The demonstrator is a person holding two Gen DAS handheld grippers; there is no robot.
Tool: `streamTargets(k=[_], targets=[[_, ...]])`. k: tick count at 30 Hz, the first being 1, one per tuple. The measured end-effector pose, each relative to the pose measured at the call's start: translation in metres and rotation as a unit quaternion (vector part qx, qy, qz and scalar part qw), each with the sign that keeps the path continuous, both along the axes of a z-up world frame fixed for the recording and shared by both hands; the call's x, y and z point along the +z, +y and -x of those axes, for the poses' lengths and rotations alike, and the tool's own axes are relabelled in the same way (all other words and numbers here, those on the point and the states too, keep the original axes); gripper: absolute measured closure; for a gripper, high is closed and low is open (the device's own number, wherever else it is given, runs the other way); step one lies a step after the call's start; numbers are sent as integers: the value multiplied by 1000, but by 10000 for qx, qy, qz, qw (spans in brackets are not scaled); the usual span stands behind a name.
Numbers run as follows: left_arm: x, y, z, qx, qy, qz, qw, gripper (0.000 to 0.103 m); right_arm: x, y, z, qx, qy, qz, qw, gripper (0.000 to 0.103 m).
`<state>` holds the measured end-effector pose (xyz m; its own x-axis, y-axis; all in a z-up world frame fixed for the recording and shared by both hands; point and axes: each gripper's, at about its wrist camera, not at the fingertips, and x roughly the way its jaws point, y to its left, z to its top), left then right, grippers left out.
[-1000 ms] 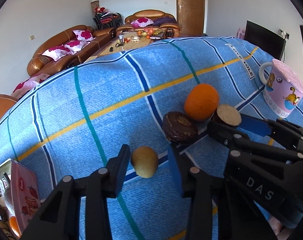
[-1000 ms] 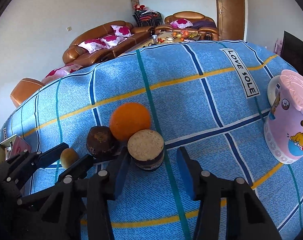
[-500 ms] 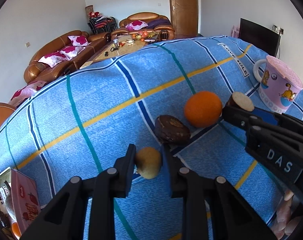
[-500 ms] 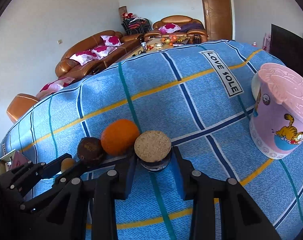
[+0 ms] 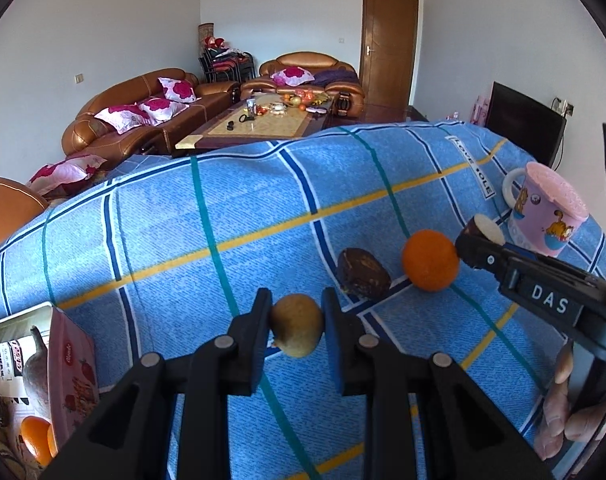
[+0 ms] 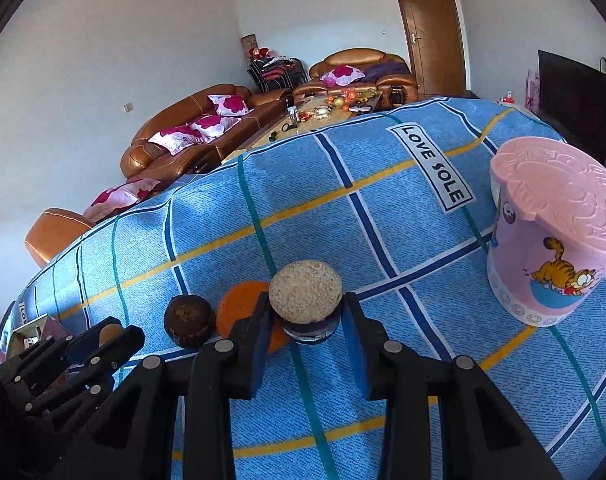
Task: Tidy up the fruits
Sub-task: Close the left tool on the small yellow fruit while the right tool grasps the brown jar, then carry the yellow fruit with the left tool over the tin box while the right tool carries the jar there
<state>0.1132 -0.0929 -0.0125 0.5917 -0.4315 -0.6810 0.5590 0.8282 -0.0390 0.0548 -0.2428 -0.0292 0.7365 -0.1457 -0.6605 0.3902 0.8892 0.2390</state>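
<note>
Counter (image 5: 151, 248): blue checked cloth, woven texture, near edge cut off. Pink lidded mug (image 6: 551, 248): cartoon cat print, handle hidden in the right view. Box (image 5: 69, 364) at lower left, cropped. Orange (image 5: 430, 260), round, half hidden behind right gripper (image 6: 306, 320), clamped on a dark, pale-topped halved fruit (image 6: 306, 292). Brown wrinkled fruit (image 5: 362, 272) beside the orange. Left gripper (image 5: 297, 330) clamped on small tan fruit (image 5: 297, 330).
</note>
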Motion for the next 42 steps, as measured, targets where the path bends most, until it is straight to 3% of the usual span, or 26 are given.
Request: streamTargets(k=[3,7,13,23,34,39,42], targets=[[8,14,9,-127,-37,398,9991,76,-1,0,2,50,4,-30,10000,66],[15,21,21,-198,-260,553,9979,76,-1,3,1,120,52,35,9999,66],[8,19,31,-22,-233,354,9991,76,-3,-2,2,260,138,79,9995,66],[3,24,44,58,-159,263,9995,76,-20,-15,13,600,263,-670,9956,65],[-1,22,44,187,-189,144,9995,76,-16,7,8,675,567,-43,9961,65],[1,22,48,291,-355,71,9989,76,-11,-2,21,406,107,-331,9986,66],[1,24,50,353,-348,74,9987,76,-4,2,27,196,-132,-174,9996,66]])
